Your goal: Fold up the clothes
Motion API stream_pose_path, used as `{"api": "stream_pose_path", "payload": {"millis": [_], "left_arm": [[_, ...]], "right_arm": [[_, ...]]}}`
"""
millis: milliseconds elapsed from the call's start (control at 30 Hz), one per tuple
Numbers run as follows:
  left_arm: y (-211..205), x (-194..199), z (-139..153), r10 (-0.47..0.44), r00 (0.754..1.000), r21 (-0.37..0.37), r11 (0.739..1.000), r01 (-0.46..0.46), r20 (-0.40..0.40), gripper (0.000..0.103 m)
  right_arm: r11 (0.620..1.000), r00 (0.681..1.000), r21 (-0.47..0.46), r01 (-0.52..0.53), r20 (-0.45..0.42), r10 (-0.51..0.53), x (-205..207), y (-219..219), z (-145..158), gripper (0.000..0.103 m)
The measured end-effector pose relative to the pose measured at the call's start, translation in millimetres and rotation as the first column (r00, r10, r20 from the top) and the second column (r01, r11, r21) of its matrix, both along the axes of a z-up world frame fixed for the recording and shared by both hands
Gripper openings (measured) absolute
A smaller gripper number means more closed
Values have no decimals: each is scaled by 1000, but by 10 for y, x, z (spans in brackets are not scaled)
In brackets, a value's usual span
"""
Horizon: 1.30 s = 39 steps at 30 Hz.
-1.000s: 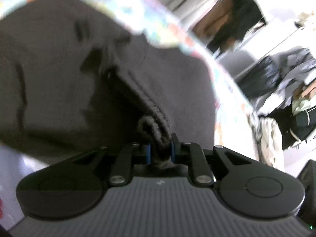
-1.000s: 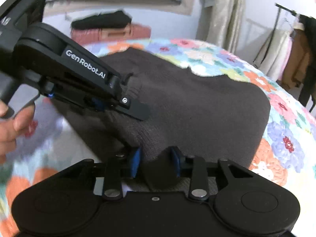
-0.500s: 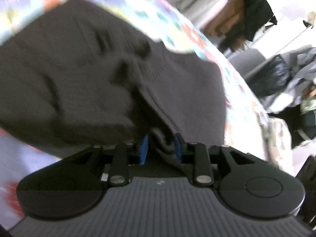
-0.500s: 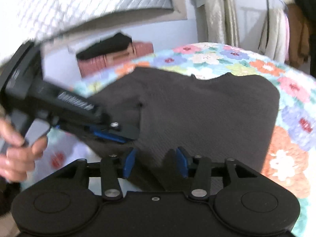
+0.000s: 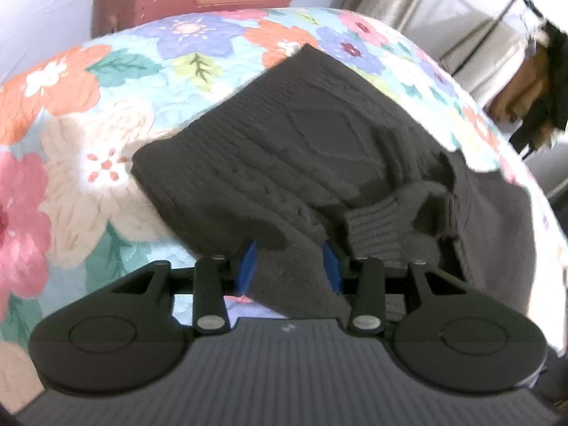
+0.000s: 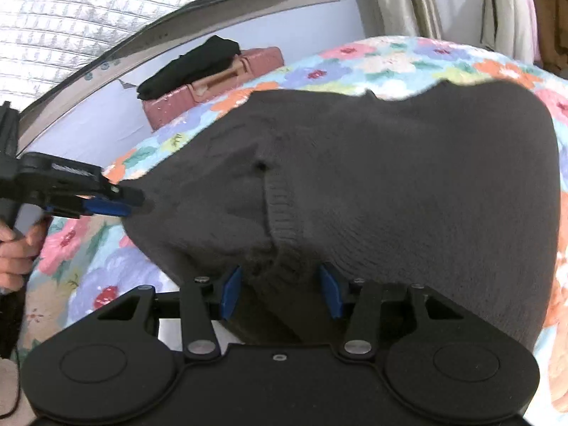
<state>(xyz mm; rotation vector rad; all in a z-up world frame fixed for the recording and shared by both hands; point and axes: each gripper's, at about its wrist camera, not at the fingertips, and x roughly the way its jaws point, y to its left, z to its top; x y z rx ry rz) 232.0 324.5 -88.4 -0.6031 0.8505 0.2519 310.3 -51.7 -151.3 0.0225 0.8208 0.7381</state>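
A dark brown knitted sweater lies folded on a floral bedspread. A ribbed cuff lies on top, near my left gripper. My left gripper is open with a fold of the sweater lying loose between its blue pads. In the right wrist view the sweater fills the middle. My right gripper is open over the sweater's near edge, cloth lying between its pads. The left gripper shows at the sweater's left edge.
A pink suitcase with a black garment on it stands behind the bed by the wall. Curtains and hanging clothes are at the far right. The bedspread is bare around the sweater.
Both grippers have opened and let go of the sweater. The left gripper has swung out to the sweater's left edge. The sweater now lies folded flat.
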Motion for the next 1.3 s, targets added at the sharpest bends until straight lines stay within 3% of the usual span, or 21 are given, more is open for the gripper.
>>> {"api": "stream_pose_path", "payload": {"millis": [67,167,333,467,633,767,800,833,867,900,967,1067,1200,1300], "left_arm": [[31,-25,12,1,999,-45,999,1,32,46],[0,-47,-16,22,999,-30,999,-22,29,52],[166,-21,-155,167,986,10,986,-167,-2,66],[341,-7,-341,236,970,7,972,-236,-50,68],[539,-47,-519,326,944,-165,934,-316,41,90],[586,100,-627,337,935,-219,926,-308,110,90],[572,135,-646,340,933,-227,924,-308,120,85],[558,171,-665,343,930,-234,922,-308,129,59],[537,209,-688,343,930,-242,921,-304,135,41],[497,253,-723,332,934,-251,923,-293,133,12],[407,307,-766,333,933,-263,920,-290,138,11],[222,382,-628,308,936,-190,942,-276,171,11],[-80,439,-232,178,923,-225,969,-104,342,10],[-493,528,33,30,897,-161,986,47,442,10]], "right_arm": [[1000,1000,13,11,-3,-11,-7,-19,-33,54],[1000,1000,5,17,9,-18,-39,-5,0,54],[998,998,38,56,30,-57,-128,-90,219,55],[995,996,54,83,21,-84,-155,-164,297,55],[992,996,88,91,12,-92,-159,-224,371,55],[982,995,158,100,-8,-100,-123,-315,404,55],[978,994,181,106,-23,-104,-99,-347,401,55],[974,993,197,114,-37,-108,-69,-376,396,55],[971,992,208,121,-46,-114,-42,-404,392,55],[970,992,207,127,-45,-120,-26,-428,389,55],[971,991,196,136,-34,-132,-9,-470,390,55],[976,989,162,144,0,-146,-23,-548,402,55],[977,986,138,161,19,-165,-46,-716,421,55],[971,979,131,198,15,-202,-29,-892,411,55]]}}
